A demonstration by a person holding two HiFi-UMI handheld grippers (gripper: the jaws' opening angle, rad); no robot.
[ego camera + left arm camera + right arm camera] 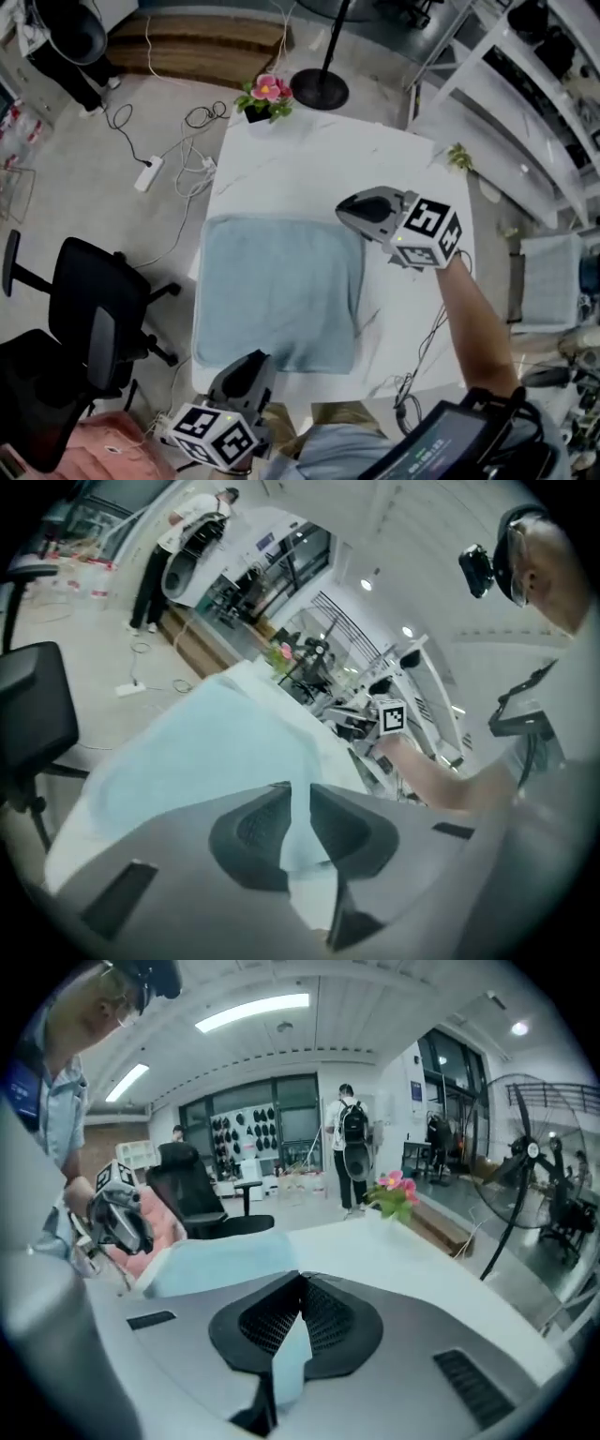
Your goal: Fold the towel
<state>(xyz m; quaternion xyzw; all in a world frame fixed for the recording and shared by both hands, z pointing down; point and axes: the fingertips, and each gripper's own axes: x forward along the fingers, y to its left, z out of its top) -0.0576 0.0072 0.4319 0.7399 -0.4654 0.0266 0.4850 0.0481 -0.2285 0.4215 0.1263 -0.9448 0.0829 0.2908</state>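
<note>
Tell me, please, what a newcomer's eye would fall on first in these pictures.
A pale blue towel lies flat in the middle of the white table. The left claw is at its near edge and the right claw over its far right corner, each bearing a marker cube. A pink flower stands at the table's far edge.

White bench (309, 178), bare at its far half. Pink potted flowers (265, 94) at the bench's far edge. Black round stand base (319, 89) on the floor just beyond. Black office chair (89, 309) to the left. White power strip (148, 173) with trailing cables on the floor. White shelving (525, 103) to the right.
</note>
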